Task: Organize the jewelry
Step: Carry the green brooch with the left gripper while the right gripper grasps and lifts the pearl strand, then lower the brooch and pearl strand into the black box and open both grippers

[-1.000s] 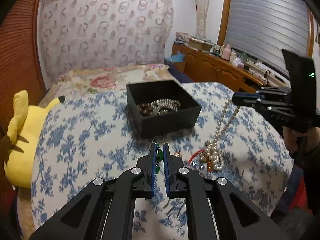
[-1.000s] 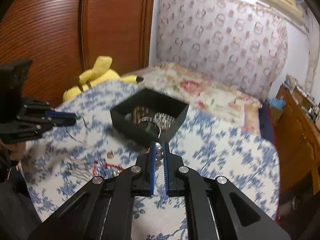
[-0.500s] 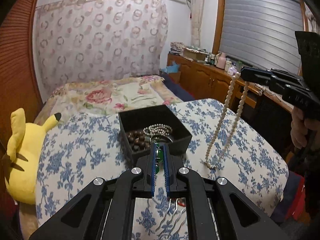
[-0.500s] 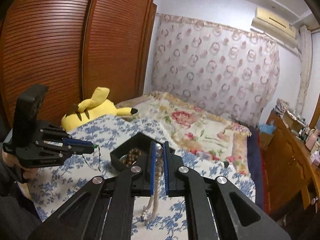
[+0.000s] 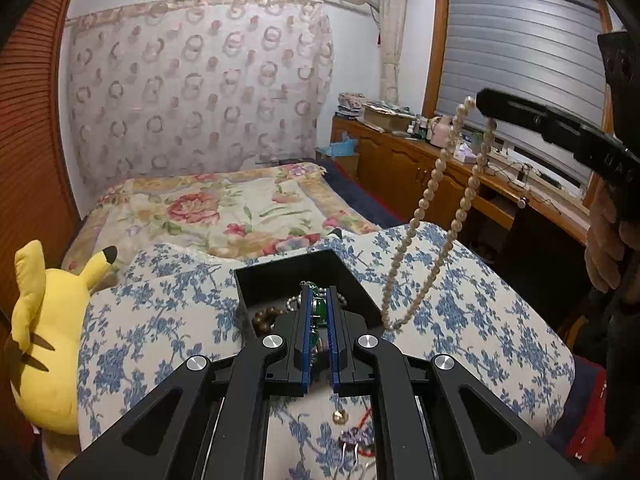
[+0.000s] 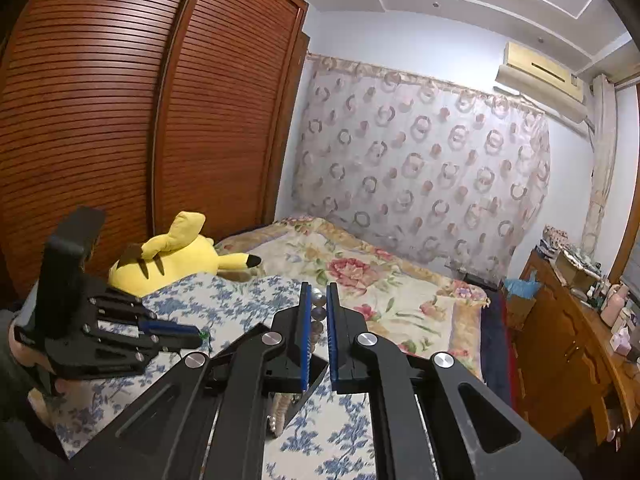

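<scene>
Overhead, the right gripper [image 6: 318, 300] is pinching a dangling pearl necklace [image 5: 432, 216]. Meanwhile the left gripper [image 5: 319, 304] is clamping green beads [image 5: 319, 305] above the black box [image 5: 304, 276].

Black box [image 5: 256, 280] front hidden behind hand-held gripper [image 5: 319, 312].

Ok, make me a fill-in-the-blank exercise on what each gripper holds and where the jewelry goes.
1. The right gripper is shut on a hanging strand of ____.
2. The left gripper is shut on beads coloured ____.
3. The black box stands on a cloth printed with flowers coloured ____.
4. The plush toy beside the cloth is coloured ____.

Missing words: pearls; green; blue; yellow
</scene>
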### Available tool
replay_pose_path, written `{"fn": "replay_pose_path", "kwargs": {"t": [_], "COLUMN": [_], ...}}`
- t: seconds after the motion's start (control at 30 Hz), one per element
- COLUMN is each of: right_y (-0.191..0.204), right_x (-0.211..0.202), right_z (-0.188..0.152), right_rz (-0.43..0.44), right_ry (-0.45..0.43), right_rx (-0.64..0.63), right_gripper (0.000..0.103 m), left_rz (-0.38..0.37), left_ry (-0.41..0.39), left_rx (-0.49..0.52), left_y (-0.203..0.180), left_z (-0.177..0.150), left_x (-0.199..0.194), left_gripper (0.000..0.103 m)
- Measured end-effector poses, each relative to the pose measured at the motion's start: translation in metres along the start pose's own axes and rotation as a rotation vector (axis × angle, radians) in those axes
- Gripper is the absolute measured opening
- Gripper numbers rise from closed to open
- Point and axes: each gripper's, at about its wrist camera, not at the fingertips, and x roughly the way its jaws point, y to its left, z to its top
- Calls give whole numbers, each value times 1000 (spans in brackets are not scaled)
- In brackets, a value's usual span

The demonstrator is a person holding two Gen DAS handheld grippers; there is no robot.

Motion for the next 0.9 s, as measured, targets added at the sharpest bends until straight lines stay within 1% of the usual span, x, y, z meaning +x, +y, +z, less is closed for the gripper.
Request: {"fn": "replay_pose_path", "kwargs": {"t": [0.23, 0.6, 0.67, 0.77, 0.83, 0.9], "right_y": [-5, -10, -11, -8, -5, -1], "right_x": [13, 25, 32, 45, 54, 63], "right_z": [9, 17, 20, 23, 25, 26], "right_rz": [-7, -2, 0, 3, 5, 4], "right_ry": [-1, -4, 1, 14, 22, 27], "right_rx": [10, 26, 28, 25, 22, 18], "right_gripper": [8, 8, 8, 8, 8, 8], "left_rz": [0, 25, 35, 48, 57, 67], "left_ry": [27, 84, 83, 74, 66, 62], "left_rx": [-18, -32, -39, -47, -51, -54], "left_y": [4, 12, 14, 18, 20, 24], "left_z": [6, -2, -3, -3, -3, -4], "left_x": [26, 53, 53, 49, 45, 42], "left_gripper": [6, 6, 13, 20, 24, 25]}}
